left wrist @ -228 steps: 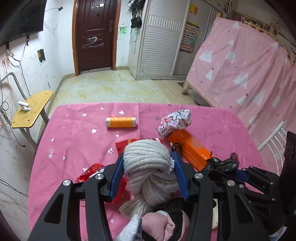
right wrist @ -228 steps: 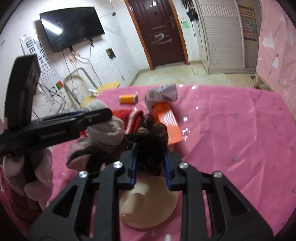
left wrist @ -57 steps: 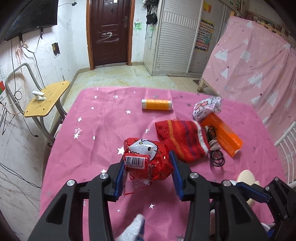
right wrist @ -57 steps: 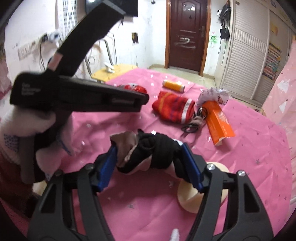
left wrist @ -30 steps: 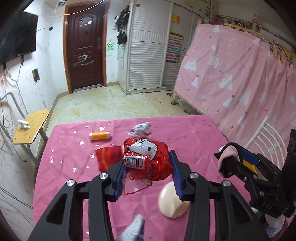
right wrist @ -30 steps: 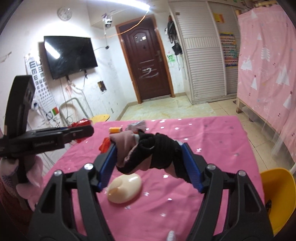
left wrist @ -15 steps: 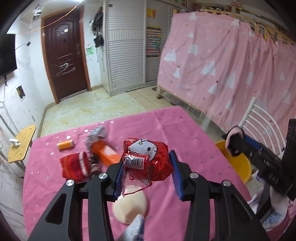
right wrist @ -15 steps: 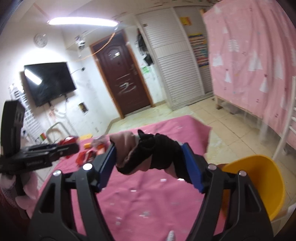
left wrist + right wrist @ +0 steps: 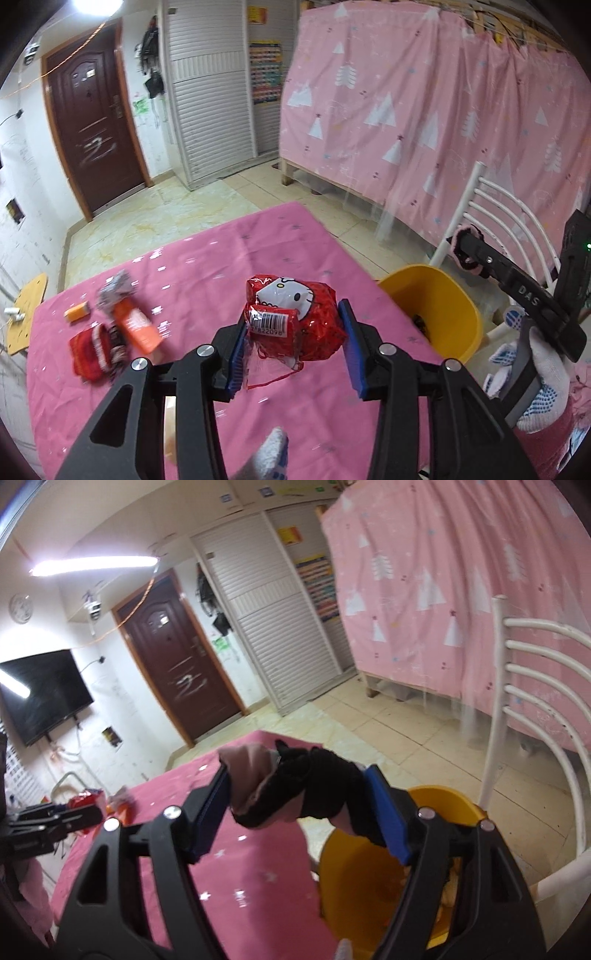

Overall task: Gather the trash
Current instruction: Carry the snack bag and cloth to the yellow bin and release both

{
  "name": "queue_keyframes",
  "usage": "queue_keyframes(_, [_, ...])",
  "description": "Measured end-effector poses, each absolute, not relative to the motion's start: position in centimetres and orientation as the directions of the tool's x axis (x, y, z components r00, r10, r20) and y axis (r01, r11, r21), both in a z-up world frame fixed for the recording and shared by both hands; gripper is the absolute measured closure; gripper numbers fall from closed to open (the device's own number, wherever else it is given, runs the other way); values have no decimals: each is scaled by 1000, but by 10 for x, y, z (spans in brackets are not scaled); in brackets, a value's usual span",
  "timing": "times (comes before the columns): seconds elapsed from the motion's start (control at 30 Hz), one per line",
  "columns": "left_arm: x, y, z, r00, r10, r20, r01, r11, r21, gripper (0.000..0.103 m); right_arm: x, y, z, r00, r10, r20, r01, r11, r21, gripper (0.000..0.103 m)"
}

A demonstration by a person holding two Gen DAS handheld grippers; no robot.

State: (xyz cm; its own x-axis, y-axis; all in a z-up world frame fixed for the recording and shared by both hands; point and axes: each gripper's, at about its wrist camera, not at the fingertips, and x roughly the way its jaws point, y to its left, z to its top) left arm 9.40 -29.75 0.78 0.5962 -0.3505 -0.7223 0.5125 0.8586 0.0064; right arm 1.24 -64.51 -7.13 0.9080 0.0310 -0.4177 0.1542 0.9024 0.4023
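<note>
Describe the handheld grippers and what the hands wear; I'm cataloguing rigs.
Both the left gripper and right gripper are black angular frames with silver bolts and blue finger pads. White lettering marks the right one's side. The right hand wears a white knit glove with blue dots, above a pink sleeve.

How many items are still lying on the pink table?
4 visible: orange spool, crumpled wrapper, orange box, red knit hat, clustered at its far left. The gripper may hide others.
</note>
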Motion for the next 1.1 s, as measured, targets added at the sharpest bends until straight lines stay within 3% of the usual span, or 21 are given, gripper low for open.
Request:
queue_keyframes(0.4, [107,-395,-12,455,-478,-752,608,783,-131,67,5,-692,-82,901,-85,-426,279,865,417,20])
queue_keyframes(0.63, [102,-441,-19,410,-520,-749,650,743,-160,67,-10,-714,-82,912,-112,-394,307,824,476,20])
queue_keyframes(0.8, [100,-460,-21,377,-561,-737,666,717,-205,47,-16,-722,-79,919,-121,-376,312,806,503,20])
queue_keyframes(1.1, [94,-456,-15,392,-557,-732,668,720,-191,44,-13,-713,-76,922,-104,-374,294,815,500,20])
